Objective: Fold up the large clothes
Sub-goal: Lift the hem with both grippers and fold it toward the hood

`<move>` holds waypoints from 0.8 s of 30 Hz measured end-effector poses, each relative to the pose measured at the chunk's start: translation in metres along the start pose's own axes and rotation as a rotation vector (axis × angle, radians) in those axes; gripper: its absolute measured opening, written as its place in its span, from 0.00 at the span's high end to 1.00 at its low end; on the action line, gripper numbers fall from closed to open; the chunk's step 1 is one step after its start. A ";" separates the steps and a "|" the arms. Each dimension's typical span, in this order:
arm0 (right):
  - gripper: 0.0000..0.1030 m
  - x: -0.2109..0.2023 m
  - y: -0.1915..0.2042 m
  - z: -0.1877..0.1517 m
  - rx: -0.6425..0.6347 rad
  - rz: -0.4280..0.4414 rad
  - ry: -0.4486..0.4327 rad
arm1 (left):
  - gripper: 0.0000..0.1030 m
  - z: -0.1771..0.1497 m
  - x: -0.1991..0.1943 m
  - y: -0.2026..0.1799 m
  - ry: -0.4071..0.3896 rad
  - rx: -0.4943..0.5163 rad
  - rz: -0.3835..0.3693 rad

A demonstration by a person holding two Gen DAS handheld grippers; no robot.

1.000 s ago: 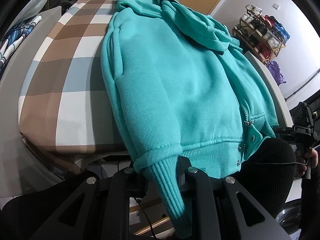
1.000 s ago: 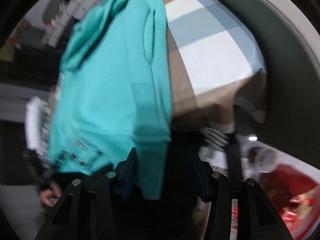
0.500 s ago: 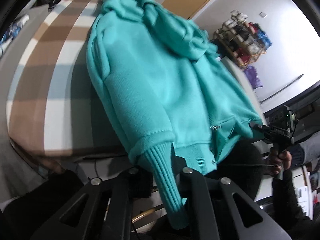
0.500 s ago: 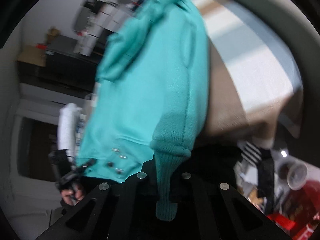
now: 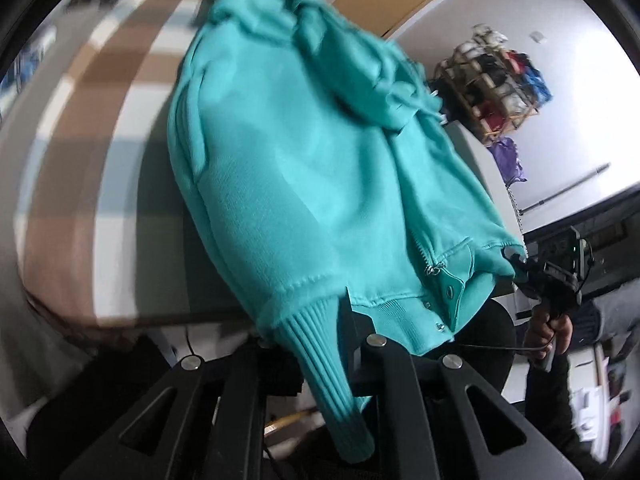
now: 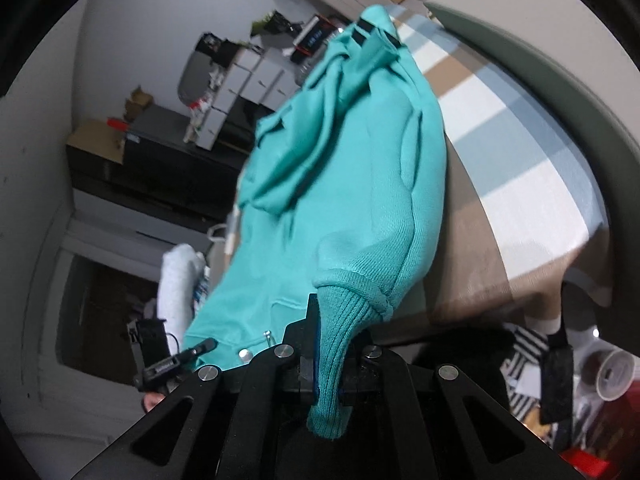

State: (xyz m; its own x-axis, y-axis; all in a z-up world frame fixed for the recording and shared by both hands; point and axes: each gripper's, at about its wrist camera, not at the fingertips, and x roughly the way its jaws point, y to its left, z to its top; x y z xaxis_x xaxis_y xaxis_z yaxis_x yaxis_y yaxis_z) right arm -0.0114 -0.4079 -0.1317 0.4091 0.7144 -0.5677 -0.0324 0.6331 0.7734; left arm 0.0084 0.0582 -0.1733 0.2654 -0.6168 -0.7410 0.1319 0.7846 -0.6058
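A teal zip hoodie (image 5: pixel 300 168) lies front up on a bed with a brown, white and blue checked sheet (image 5: pixel 80 160), its hem at the near edge. My left gripper (image 5: pixel 312 342) has the ribbed left sleeve cuff (image 5: pixel 324 372) pinched between its fingers; the jaws are opening slightly with the cuff still between them. My right gripper (image 6: pixel 332 344) is shut on the other sleeve cuff (image 6: pixel 340 316). Each view shows the opposite gripper at the hoodie's (image 6: pixel 352 184) far corner: the right gripper (image 5: pixel 520 264) in a hand (image 5: pixel 552 328), the left gripper (image 6: pixel 204 347) low at the left.
The bed (image 6: pixel 520 184) has a grey padded rim (image 6: pixel 580 92). A shoe rack (image 5: pixel 496 76) and a purple bag (image 5: pixel 508 156) stand by the wall. White drawers (image 6: pixel 248 76), a dark cabinet (image 6: pixel 160 152), a white cloth pile (image 6: pixel 176 280) and a cup (image 6: pixel 614 368) are around.
The right gripper's jaws closed on the sleeve cuff that hung between them. Both grippers rose and tipped upward, drawing the cuffs and the hoodie's lower part up off the bed's edge.
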 end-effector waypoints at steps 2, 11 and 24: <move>0.92 0.002 -0.003 0.000 0.014 -0.010 0.020 | 0.69 0.000 0.007 0.009 0.031 -0.048 -0.025; 0.96 0.002 -0.003 -0.009 -0.017 -0.072 0.004 | 0.92 -0.016 0.005 0.015 -0.012 -0.076 -0.005; 0.96 -0.059 0.034 -0.060 -0.107 -0.001 -0.115 | 0.95 -0.074 -0.044 -0.016 -0.064 0.034 -0.031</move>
State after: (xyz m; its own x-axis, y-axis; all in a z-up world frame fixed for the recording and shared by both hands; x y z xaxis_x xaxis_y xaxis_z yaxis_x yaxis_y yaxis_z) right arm -0.0916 -0.4107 -0.0887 0.5110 0.6789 -0.5272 -0.1262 0.6659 0.7352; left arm -0.0762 0.0684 -0.1528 0.3212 -0.6363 -0.7014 0.1735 0.7676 -0.6170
